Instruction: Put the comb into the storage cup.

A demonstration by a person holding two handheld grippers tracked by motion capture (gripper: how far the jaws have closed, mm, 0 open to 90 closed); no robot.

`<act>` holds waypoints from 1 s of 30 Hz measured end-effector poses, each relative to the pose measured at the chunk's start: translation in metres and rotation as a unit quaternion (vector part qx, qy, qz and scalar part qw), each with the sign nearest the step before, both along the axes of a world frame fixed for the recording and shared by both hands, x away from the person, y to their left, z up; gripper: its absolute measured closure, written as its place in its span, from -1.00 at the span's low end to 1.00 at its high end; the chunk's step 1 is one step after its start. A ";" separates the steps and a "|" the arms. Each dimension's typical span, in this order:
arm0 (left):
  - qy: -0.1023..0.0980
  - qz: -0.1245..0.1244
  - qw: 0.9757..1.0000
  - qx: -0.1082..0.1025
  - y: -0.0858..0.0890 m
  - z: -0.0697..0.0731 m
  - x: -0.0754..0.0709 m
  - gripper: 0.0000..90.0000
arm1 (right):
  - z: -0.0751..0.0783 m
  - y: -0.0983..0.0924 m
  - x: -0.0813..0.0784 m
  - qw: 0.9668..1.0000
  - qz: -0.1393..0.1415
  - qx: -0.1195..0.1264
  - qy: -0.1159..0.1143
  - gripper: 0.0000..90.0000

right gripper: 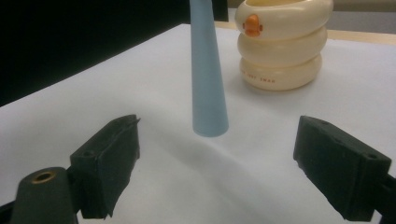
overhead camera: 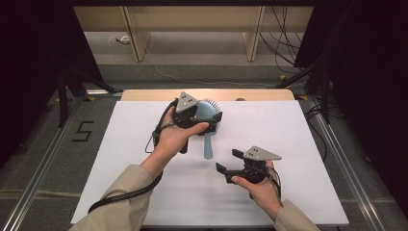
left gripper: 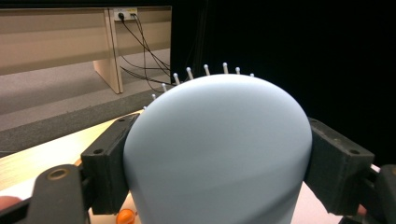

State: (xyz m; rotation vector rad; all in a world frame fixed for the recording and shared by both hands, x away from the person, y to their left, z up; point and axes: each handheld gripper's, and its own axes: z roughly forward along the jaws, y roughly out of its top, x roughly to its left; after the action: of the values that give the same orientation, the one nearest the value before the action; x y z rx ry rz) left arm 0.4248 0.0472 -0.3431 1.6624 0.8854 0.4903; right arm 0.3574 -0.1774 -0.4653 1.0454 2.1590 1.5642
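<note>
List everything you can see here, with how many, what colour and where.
hairbrush: one, light blue, head clamped in the left tongs, handle toward the person
ringed holder: one, cream with an orange duck bill, on the white sheet beyond the brush handle
white sheet: one, white, covering the table
left tongs: one, black, shut on the brush head
right tongs: one, black, open, nothing between them, near the handle tip

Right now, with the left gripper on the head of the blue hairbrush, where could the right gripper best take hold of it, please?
Probably the handle, near its free end. It is a plain, narrow taper hanging clear above the white table, straight ahead of the open right gripper. Come straight on, one jaw on each side. The hairbrush head is already clamped by the left gripper.
</note>
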 end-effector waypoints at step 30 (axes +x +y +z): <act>-0.010 0.033 0.999 -0.003 0.020 0.008 0.015 -0.56 | 0.007 -0.043 0.002 0.999 -0.037 -0.005 -0.015 -0.67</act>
State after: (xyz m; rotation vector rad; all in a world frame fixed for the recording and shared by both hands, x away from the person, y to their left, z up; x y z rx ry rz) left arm 0.4395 0.0670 -0.3356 1.6249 0.9287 0.5470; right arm 0.3592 -0.2203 -0.4579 1.0793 2.0801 1.5254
